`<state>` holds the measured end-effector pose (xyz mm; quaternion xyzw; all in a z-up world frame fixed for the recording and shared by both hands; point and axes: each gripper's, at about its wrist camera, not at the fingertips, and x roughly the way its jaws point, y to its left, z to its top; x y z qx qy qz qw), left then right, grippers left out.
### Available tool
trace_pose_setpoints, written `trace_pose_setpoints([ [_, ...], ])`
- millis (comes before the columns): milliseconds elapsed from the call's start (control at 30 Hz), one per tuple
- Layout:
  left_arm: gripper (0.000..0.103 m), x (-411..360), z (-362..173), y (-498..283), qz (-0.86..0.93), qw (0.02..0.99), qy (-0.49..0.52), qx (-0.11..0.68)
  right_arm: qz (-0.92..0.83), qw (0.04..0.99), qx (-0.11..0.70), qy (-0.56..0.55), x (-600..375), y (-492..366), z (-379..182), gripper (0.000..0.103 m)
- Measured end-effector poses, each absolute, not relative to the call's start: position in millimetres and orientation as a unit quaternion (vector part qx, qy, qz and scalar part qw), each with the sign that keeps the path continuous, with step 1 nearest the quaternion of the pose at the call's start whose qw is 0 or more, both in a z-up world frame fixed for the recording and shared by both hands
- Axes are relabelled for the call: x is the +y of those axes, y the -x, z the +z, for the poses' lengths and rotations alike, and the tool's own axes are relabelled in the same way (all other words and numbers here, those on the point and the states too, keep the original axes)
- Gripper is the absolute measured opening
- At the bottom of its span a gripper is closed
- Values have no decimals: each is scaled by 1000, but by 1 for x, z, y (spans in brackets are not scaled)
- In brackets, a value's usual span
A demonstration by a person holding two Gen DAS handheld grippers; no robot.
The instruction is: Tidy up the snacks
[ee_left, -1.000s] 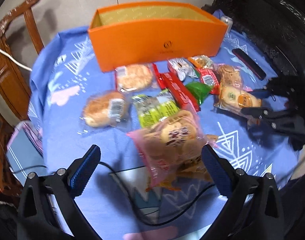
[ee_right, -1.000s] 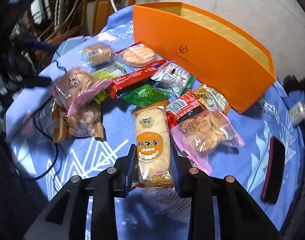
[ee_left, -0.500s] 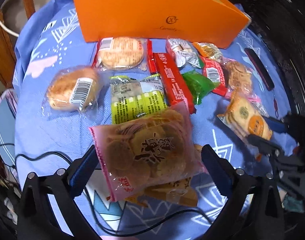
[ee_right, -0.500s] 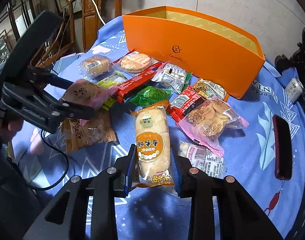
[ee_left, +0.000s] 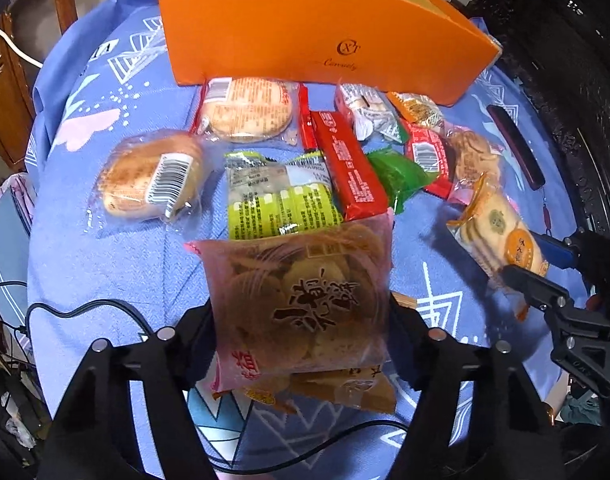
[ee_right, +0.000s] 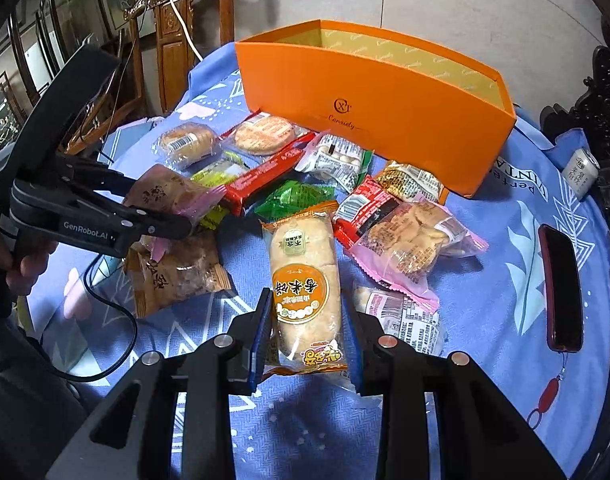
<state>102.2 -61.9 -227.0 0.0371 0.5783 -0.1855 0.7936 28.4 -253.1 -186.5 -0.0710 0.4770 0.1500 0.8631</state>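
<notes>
Pink cookie bag [ee_left: 301, 304] tilted, raised off tabletop [ee_left: 105, 264] near its front edge, above brown pouch [ee_left: 345, 388]. Rice-cracker pack [ee_right: 307, 284] lengthwise, lifted. Remaining snacks scattered mid-tabletop. Orange box [ee_right: 369, 108] upright, open-topped, at far edge.

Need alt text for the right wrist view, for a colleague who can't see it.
The right gripper is shut on a long rice cracker pack above a blue tablecloth strewn with snacks. Behind them stands an open orange box; at left, the left gripper is closing on a pink cookie bag.
</notes>
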Motion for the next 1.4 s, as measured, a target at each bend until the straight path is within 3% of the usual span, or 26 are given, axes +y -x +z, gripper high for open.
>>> trace_pose_setpoints([
  [567, 69, -39, -136, -112, -191, 849, -20, 493, 137, 900, 412, 42, -266, -40, -125, 32],
  [867, 69, -58, -64, -165, -199, 883, -12, 425, 118, 936, 332, 18, -280, -83, -58, 32],
  [1233, 69, -96, -32, -263, -196, 900, -17, 389, 76, 950, 302, -34, -304, -173, -31, 33],
  [1300, 74, -103, -30, -283, -190, 901, -20, 388, 74, 952, 297, -32, -306, -189, -30, 33],
  [1333, 77, -105, -30, -292, -186, 902, -20, 389, 71, 952, 295, -31, -306, -198, -31, 34],
  [1367, 92, -107, -29, -300, -179, 904, -20, 387, 69, 953, 294, -33, -307, -204, -31, 37],
  [1400, 99, -109, -29, -308, -164, 910, -22, 381, 68, 952, 295, -38, -308, -213, -33, 66],
])
